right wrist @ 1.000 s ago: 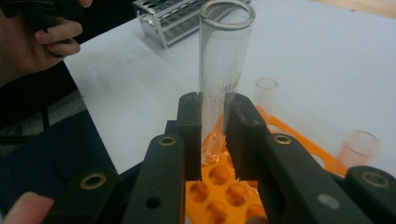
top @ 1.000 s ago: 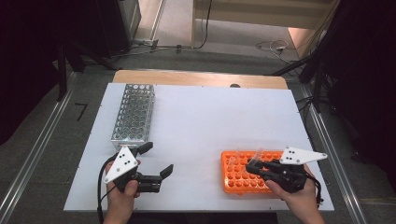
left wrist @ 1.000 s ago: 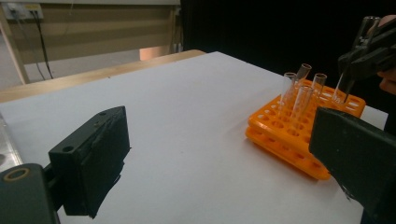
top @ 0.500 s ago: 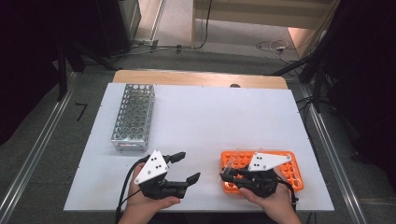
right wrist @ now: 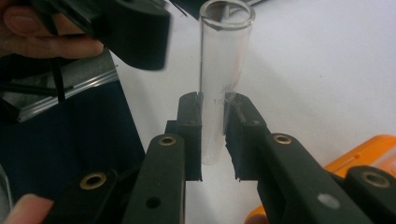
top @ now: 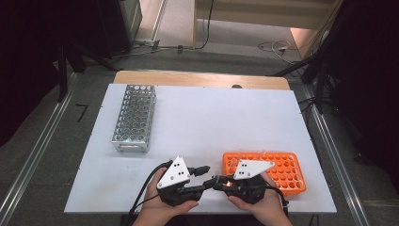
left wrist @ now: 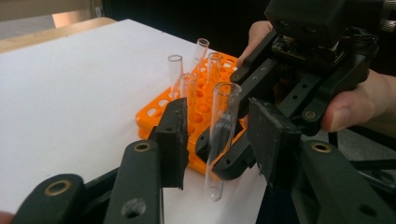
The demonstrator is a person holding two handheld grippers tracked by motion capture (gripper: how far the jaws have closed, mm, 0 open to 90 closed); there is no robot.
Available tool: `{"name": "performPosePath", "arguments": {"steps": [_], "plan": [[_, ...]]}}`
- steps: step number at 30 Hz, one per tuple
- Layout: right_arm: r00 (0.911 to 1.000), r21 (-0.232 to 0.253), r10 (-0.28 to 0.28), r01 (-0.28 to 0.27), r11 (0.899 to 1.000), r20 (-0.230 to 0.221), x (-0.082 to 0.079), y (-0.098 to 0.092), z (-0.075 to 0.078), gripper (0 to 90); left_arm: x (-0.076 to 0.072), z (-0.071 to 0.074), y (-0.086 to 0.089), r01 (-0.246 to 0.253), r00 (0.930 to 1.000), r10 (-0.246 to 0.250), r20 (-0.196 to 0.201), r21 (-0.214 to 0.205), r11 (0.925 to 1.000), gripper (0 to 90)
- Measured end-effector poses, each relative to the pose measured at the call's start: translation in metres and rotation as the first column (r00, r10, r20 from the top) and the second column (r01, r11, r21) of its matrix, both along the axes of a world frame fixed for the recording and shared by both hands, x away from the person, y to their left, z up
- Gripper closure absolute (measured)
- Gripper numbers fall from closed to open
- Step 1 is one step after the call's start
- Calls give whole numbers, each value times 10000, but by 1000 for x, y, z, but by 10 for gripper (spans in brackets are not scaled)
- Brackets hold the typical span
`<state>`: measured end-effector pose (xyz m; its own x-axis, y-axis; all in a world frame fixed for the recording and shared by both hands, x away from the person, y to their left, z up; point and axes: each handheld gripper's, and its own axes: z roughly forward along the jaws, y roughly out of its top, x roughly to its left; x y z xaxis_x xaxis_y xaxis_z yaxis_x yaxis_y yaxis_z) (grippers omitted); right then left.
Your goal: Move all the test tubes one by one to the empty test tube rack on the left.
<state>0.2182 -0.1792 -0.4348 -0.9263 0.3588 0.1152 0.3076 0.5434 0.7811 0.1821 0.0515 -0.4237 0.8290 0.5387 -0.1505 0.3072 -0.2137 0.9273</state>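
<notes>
The right gripper (right wrist: 214, 140) is clamped on an upright glass test tube (left wrist: 219, 140) just left of the orange rack (top: 282, 169). The left gripper (left wrist: 215, 140) has been closing, pads flanking the tube, not yet touching.

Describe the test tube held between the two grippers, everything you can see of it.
The test tube is clear, glass-looking, with an open rimmed mouth, a rounded bottom and faint printed markings. It stands upright above the white table, clamped at mid-length by the right gripper. The left gripper brackets it, its jaws having just been closing, pads not yet touching.
</notes>
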Motion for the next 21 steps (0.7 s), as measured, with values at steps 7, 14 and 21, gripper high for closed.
{"name": "performPosePath", "arguments": {"steps": [7,14,21], "plan": [[9989,-224,466,-464,9987,65,-5,8,-2,740,0,-3,-7,128,9999,-126,-116,152,9998,665],[9986,-270,517,-515,9983,73,-5,8,-3,740,1,-4,-8,246,9995,-242,-198,205,9995,730],[9989,-127,437,-434,9990,182,-4,8,-4,729,1,-2,-5,143,9997,-139,-189,207,9997,747]]}}
